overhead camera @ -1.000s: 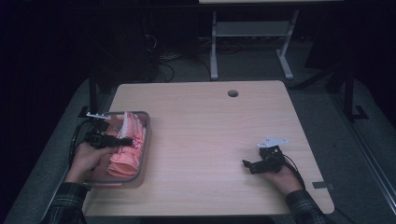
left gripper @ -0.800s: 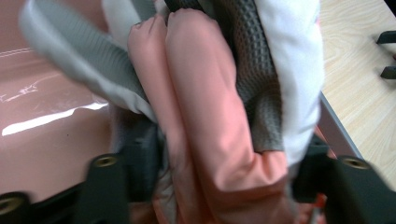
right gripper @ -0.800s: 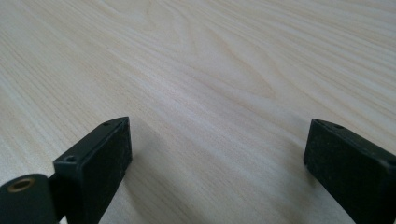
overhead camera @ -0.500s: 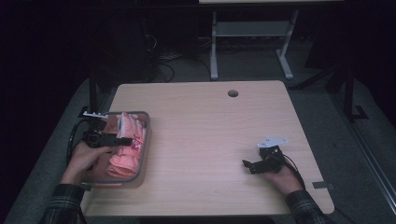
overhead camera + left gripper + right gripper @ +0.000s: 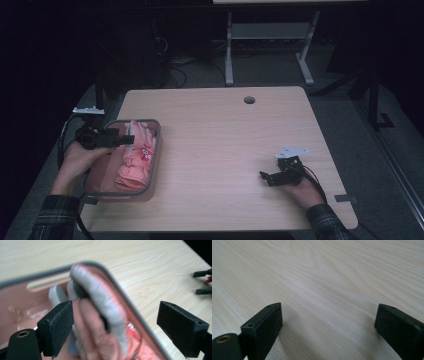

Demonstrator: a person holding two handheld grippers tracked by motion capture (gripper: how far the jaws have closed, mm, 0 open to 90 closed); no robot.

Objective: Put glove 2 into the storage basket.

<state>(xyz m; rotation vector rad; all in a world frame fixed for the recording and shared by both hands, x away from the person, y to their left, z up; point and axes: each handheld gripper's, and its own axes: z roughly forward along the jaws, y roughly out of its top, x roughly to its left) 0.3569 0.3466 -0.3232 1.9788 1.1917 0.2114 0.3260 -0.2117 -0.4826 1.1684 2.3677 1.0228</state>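
Pink and soft, the glove (image 5: 136, 159) is lying inside the tray (image 5: 154, 165) at the left side of the surface (image 5: 225, 145), and its grey cuff (image 5: 100, 297) is leaning against the tray's rim. The left hand-held gripper (image 5: 131, 138) is hanging just above the glove, and its jaws have just been opening; now they are standing wide, with the cuff between them but no pad pressing on it, so the glove is resting free in the tray. The right hand-held gripper (image 5: 263, 177) is waiting low over the bare wood, well apart from the tray, and its jaws are also spread with nothing between them. I am judging that the glove is light and limp, so it is going to fold and hang down when lifted, and the fingers can slip out if the grip is only on a thin edge. The thick cuff is looking like the best place to take hold, because it gives more material for the pads. The tray seems light too, so it may be sliding if the glove catches on the rim.
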